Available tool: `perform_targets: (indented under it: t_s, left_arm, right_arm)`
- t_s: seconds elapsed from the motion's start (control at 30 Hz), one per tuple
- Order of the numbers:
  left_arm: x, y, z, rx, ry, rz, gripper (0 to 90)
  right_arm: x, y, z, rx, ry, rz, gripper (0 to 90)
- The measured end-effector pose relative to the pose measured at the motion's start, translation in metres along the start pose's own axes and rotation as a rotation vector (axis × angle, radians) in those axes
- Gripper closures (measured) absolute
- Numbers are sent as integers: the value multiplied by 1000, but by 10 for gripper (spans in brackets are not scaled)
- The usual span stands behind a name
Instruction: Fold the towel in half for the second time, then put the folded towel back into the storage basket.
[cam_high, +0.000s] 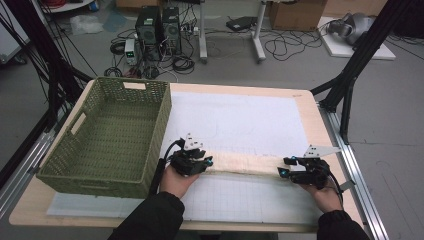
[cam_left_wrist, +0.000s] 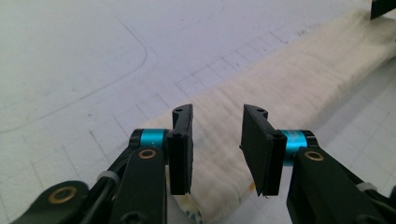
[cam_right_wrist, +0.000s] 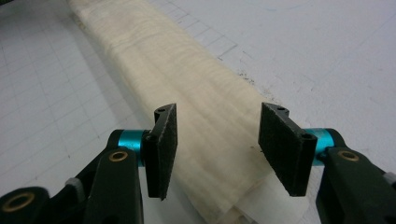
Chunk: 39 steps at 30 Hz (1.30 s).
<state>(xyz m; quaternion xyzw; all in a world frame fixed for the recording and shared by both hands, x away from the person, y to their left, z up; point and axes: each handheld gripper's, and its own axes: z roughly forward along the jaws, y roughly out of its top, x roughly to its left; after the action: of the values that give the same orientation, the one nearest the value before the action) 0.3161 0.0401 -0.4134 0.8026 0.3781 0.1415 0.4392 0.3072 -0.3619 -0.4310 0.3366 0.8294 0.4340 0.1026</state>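
A long cream folded cloth (cam_high: 245, 163) lies flat across the white gridded mat (cam_high: 235, 115), between my two hands. My left gripper (cam_high: 207, 162) is at its left end and stands open. In the left gripper view the jaws of the left gripper (cam_left_wrist: 218, 112) straddle the cloth (cam_left_wrist: 289, 79) without pressing on it. At the right end my right gripper (cam_high: 286, 166) is open too. The right gripper view has the right gripper (cam_right_wrist: 219, 112) with its pads apart on either side of the cloth (cam_right_wrist: 163, 51), just above the folded end.
A green woven basket (cam_high: 161, 127) stands on the left part of the table, close to my left hand. The mat covers most of the wooden table (cam_high: 312, 117). Beyond the far edge, computers and cables (cam_high: 160, 30) are on the floor.
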Motion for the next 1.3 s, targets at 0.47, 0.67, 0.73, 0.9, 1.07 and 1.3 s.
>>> perform_targets:
  t_s: [0.47, 0.67, 0.73, 0.9, 1.07, 1.3]
  left_arm:
    - [-4, 7, 13, 3, -18, 27, 625]
    - [-1, 5, 23, 95, 37, 58, 597]
    - [0, 1, 22, 114, 72, 57, 594]
    - [2, -10, 14, 120, 157, 21, 596]
    - [6, -19, 11, 133, 164, -4, 568]
    - [5, -23, 13, 115, 112, -51, 734]
  right_arm:
    - [-10, -2, -4, 27, -69, 63, 475]
    - [-17, -8, -1, 62, -79, 100, 522]
    - [-19, -10, -1, 74, -83, 109, 523]
    - [-19, -11, 0, 93, -83, 106, 523]
    - [-18, -11, 2, 99, -85, 112, 519]
    - [-17, -11, 4, 94, -60, 106, 630]
